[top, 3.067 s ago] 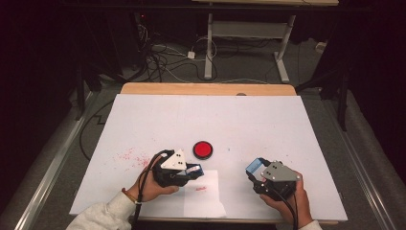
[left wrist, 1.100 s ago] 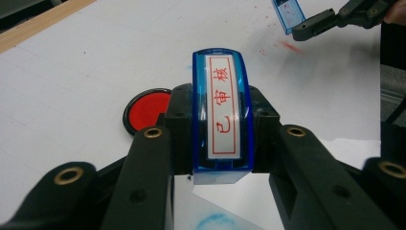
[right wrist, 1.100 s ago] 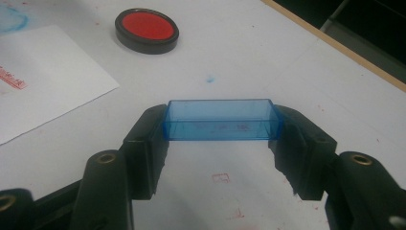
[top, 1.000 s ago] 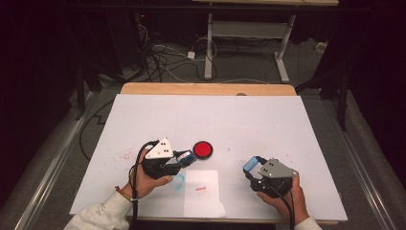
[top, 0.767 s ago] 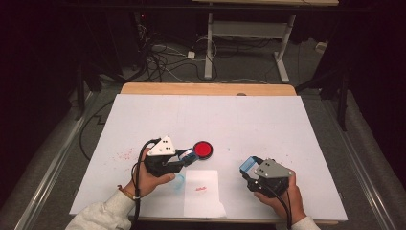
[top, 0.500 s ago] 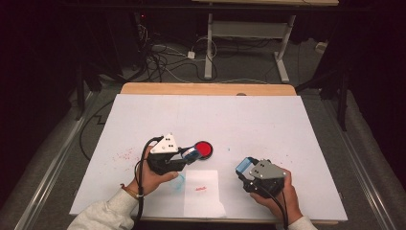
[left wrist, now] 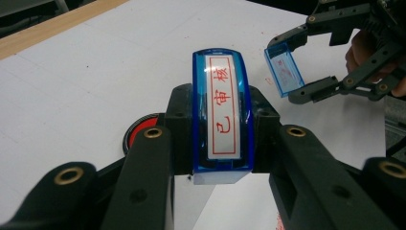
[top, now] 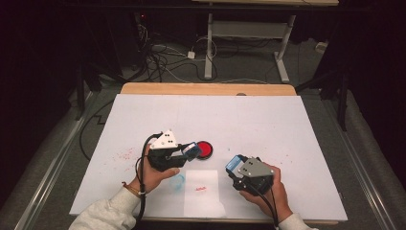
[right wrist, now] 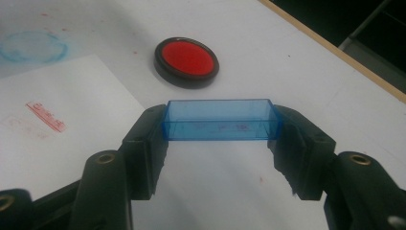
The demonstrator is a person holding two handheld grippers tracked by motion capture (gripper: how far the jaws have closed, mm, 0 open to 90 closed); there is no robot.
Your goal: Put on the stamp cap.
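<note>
From the high view, I see my left tool (top: 191, 149) left of centre, clamped on the blue rectangular stamp (top: 193, 149), just beside the round red ink pad (top: 206, 149). My right tool (top: 233, 164) sits lower right of centre on the white tabletop (top: 268, 120), beside the white paper sheet (top: 203, 194).

In the left gripper view, the stamp stands mid-frame, squeezed between both jaws, red characters facing me.

In the right gripper view, I see my right tool clamped on the clear blue plastic stamp cap (right wrist: 219, 120) at centre, the ink pad above it.

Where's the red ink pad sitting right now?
In the high view, the red ink pad lies on the table just beyond the left gripper, up-left of the stamped paper sheet.
</note>
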